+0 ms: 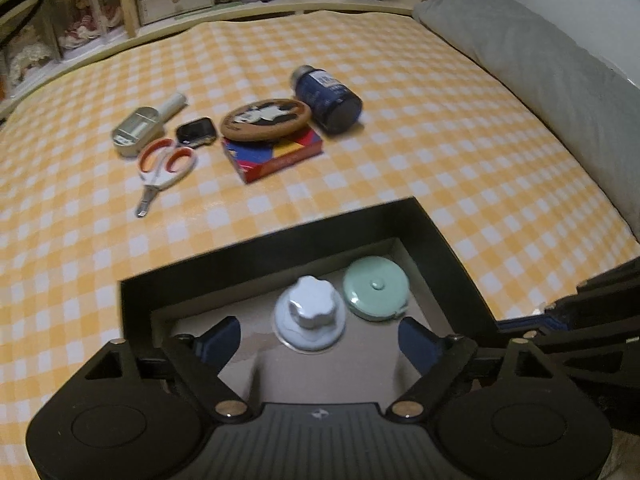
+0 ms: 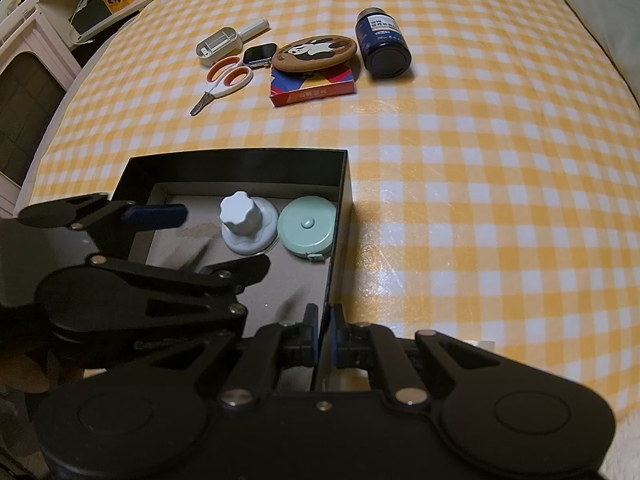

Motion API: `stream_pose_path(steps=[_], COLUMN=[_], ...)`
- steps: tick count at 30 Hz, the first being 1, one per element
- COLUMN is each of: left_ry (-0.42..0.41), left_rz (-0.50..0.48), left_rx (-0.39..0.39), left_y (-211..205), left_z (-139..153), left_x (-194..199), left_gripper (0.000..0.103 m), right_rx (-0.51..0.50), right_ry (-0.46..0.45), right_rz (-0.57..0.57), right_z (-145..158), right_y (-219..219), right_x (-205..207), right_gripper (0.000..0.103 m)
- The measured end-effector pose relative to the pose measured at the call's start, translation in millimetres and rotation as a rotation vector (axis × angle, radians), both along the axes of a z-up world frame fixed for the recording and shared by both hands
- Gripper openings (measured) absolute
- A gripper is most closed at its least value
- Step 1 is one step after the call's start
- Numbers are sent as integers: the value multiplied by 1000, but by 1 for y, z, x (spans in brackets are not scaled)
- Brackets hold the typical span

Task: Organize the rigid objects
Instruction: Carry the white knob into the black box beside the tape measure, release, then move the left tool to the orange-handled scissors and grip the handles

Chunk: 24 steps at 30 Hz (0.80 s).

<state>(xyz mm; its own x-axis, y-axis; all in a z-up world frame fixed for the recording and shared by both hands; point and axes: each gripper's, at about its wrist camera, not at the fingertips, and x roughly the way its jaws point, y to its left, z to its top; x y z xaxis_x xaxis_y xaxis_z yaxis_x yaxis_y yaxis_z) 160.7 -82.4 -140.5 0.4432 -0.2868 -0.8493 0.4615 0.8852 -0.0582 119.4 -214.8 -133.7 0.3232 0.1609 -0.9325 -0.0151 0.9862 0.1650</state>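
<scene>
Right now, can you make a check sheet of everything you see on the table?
Surface: yellow-and-white checked tablecloth, flat.
Job's things: black open box holds white knobbed suction cup beside mint round tape measure.
Clutter: orange-handled scissors, dark blue bottle lying down, round panda coaster atop red card box, black smartwatch, grey open case.
Grippers: left tongs open over the box; right tongs shut on the box wall.
Cables: nothing seen.
Surroundings: shelves, grey pillow.
</scene>
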Motion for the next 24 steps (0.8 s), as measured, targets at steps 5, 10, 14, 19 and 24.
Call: stream_pose_path(steps=[5,10,14,19,24], left_ry=[-29,-86,-112,-167,-176], left_rz=[41,73,87,162,247], left_rx=[-26,-73,-112,-126,-82], left_y=[12,20,27,45,64], left_z=[20,49,65,71,55], left_x=[7,13,18,34,58], left_gripper=[99,103,103,103,103], right_rx=[0,-1,0,-1,-2], right_ry=[0,0,-1,-1,-1], right_rz=[1,2,1,2,3], right_z=[1,0,1,1,1], right_y=[0,0,0,1,1], right_x=[-1,-1,-1,-1,-3], right_gripper=[6,6,6,6,6])
